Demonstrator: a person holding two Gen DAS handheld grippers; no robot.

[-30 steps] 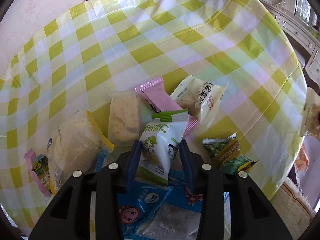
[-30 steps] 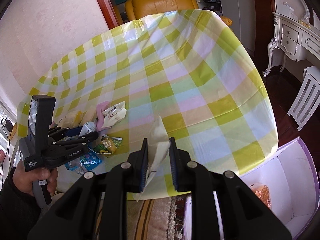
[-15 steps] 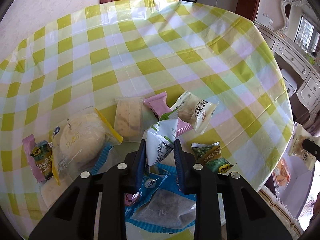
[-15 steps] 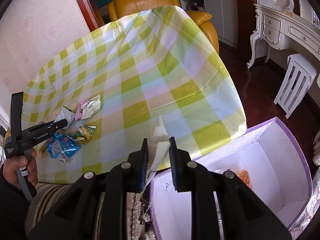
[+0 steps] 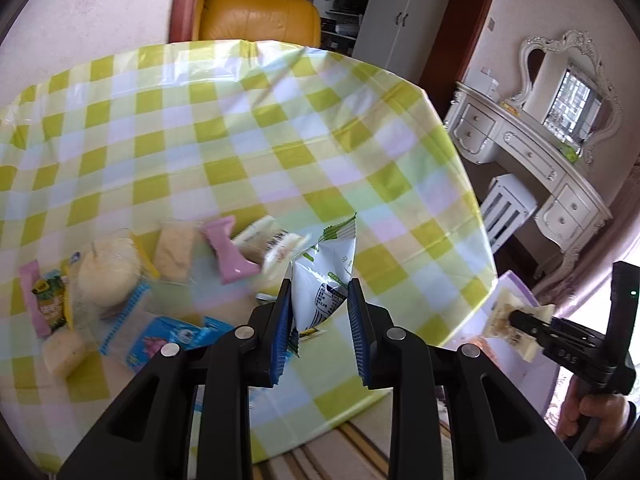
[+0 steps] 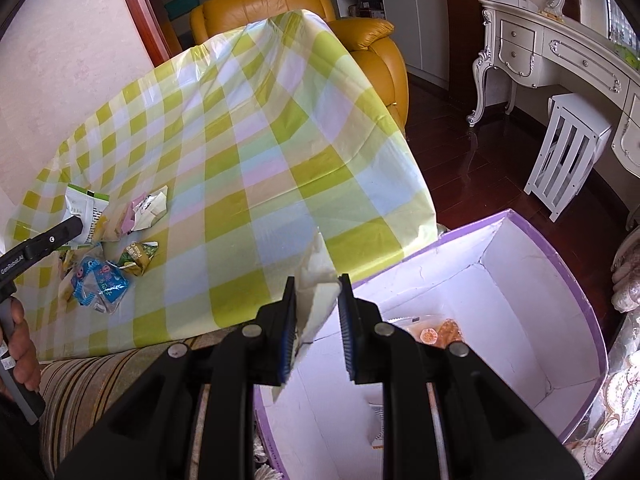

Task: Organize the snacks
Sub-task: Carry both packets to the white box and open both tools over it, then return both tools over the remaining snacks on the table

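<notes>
My left gripper (image 5: 320, 292) is shut on a white-and-green snack packet (image 5: 328, 260), held in the air above the checked table (image 5: 280, 128). On the table to its left lies a pile of snacks: a pink packet (image 5: 230, 250), a wrapped bun (image 5: 108, 268) and a blue packet (image 5: 168, 338). My right gripper (image 6: 317, 280) is shut on a cream packet (image 6: 314, 260), just over the near-left rim of an open purple box (image 6: 532, 292) standing off the table. An orange snack (image 6: 436, 330) lies inside the box. The right wrist view also shows the left gripper (image 6: 76, 226) with its packet (image 6: 84, 204).
A yellow armchair (image 6: 320, 12) stands behind the table. A white dresser (image 6: 560, 60) and a white stool (image 6: 568, 152) are to the right on dark floor. A striped cushion (image 6: 100, 384) runs along the table's near edge. A hand (image 5: 596, 420) grips the right tool.
The left gripper closed on the white-and-green packet and lifted it off the pile toward the right. The right gripper carried the cream packet from over the table's edge to over the purple box.
</notes>
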